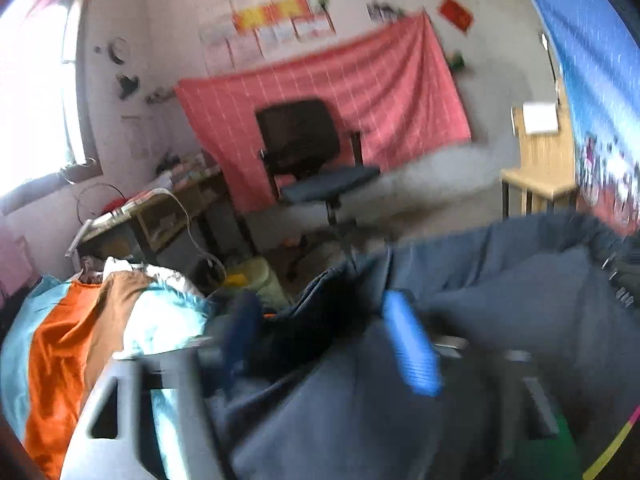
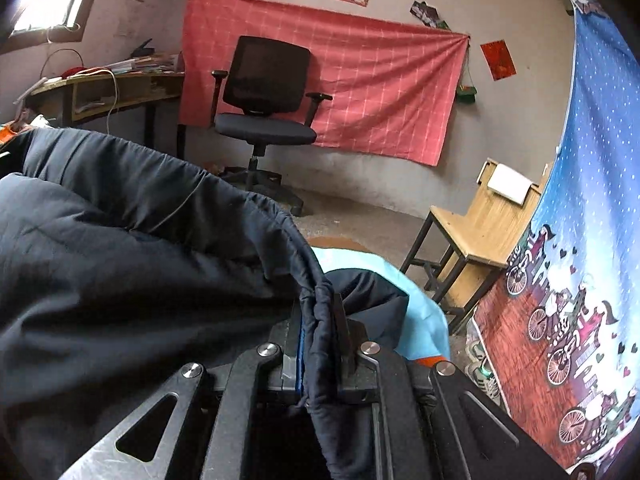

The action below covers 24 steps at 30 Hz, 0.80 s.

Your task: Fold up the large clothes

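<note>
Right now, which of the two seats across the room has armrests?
The black office chair in front of the red checked cloth: padded seat, armrests, swivel base. The wooden chair by the blue curtain has neither arms nor padding.

Daylit from a window (image 1: pixel 36 92) at upper left, blown out to white glare in the left wrist view; heavily motion-blurred there, fingers (image 1: pixel 410 344) and jacket (image 1: pixel 500 280) smeared; sharp in the right wrist view, window (image 2: pixel 56 0) bright but smaller; soft, dim shadows in jacket (image 2: pixel 120 240) folds; strong fisheye bending and dark vignette at corners.
</note>
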Tool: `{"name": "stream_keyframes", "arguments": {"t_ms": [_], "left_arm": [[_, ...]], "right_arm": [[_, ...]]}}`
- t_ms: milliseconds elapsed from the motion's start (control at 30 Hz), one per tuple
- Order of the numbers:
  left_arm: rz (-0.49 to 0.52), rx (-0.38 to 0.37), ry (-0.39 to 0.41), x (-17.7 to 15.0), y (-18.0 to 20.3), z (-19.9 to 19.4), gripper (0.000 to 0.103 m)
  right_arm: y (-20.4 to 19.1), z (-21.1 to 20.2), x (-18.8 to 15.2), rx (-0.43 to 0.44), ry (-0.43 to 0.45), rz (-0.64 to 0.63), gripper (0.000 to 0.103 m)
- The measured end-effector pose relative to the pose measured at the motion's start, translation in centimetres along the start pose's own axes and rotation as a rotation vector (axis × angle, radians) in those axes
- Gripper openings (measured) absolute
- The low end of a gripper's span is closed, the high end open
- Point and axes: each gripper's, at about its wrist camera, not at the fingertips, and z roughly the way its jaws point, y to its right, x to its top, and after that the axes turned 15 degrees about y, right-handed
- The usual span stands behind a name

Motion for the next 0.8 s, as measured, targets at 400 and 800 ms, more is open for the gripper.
{"name": "stream_keyframes", "arguments": {"t_ms": [400, 800], "left_arm": [[-0.077, -0.143, -0.043, -2.1, 0.9, -4.9, 0.078], [-0.119, -0.023, -0.163, -2.9, 2.2, 2.1, 0.092]], "right_arm": [[3.5, -4.4, 0.5, 0.047, 0.171, 0.178, 0.093], [-0.8, -1.6, -0.6, 0.304, 0.008, 0.167, 0.093]]}}
